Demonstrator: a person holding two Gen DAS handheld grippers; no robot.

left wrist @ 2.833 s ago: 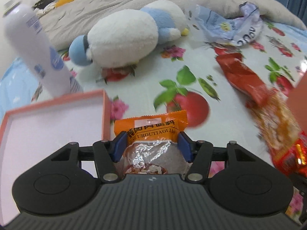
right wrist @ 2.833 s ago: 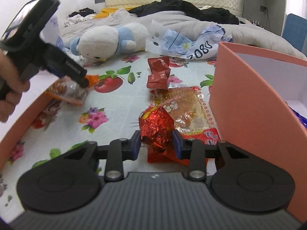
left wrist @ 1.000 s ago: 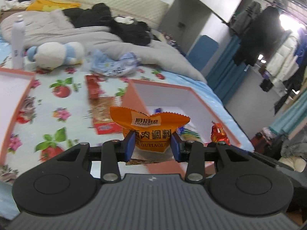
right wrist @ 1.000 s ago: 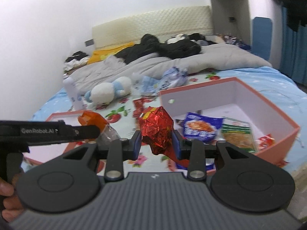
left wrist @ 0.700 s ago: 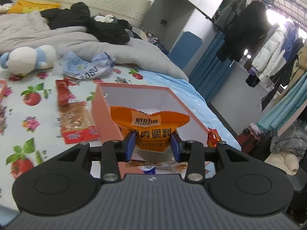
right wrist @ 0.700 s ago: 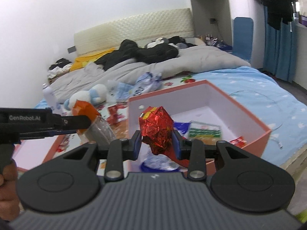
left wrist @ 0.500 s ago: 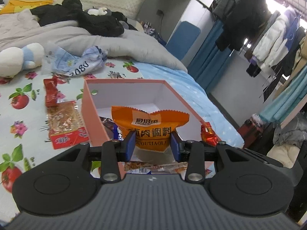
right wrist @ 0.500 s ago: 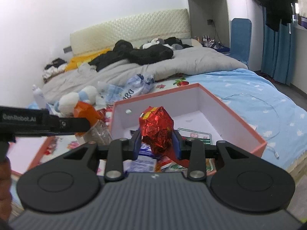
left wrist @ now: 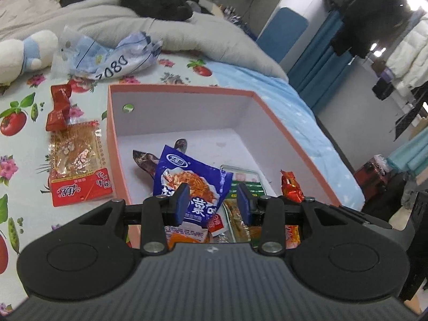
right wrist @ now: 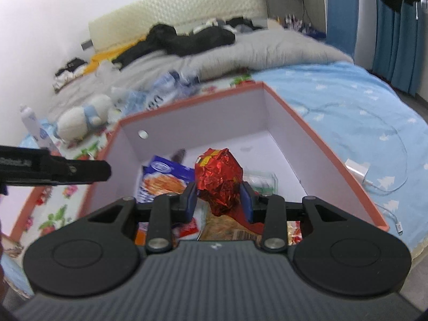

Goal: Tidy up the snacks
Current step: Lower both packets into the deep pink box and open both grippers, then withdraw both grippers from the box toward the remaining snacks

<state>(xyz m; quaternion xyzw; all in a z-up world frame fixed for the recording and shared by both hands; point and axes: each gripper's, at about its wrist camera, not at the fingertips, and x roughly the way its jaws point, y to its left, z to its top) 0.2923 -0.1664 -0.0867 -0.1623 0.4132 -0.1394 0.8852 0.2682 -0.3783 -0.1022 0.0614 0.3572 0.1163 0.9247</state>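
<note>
Gripping 1 red foil packet [right wrist: 218, 182], the right gripper [right wrist: 218, 202] has both blue pads pressed on the packet's crumpled sides. The packet is shiny red foil with a yellow patch at its top. It sits above the near part of the open box [right wrist: 187, 104], clear of the box floor.

The left gripper [left wrist: 213, 203] stands narrowly apart with nothing between its pads. It hangs over the near-left part of the same box. From the right wrist view it enters from the left edge as a dark bar.

The box has salmon-pink outer walls, a white interior and 1 round hole in its far-left wall.

Contents visible in the box (some are partly hidden under the grippers):
- 1 blue packet [left wrist: 192, 184], leaning near the left wall, printed with a picture of shredded food.
- 1 dark brown packet [left wrist: 144, 160], behind the blue one.
- 1 green packet [left wrist: 246, 184], flat near the middle of the floor.
- 1 small red-orange foil sweet [left wrist: 290, 186], against the right wall.
- 1 orange packet [left wrist: 184, 238], at the near edge; only a strip shows.

On the fruit-print sheet, left of the box, lie 2 packets: 1 red packet [left wrist: 57, 107] by the far-left corner, and 1 clear packet with a red label [left wrist: 77, 160] beside the left wall.

Further up the bed are 1 plush toy [left wrist: 24, 50], 1 crumpled blue-white bag [left wrist: 112, 56] and 1 white spray bottle [right wrist: 32, 125].
</note>
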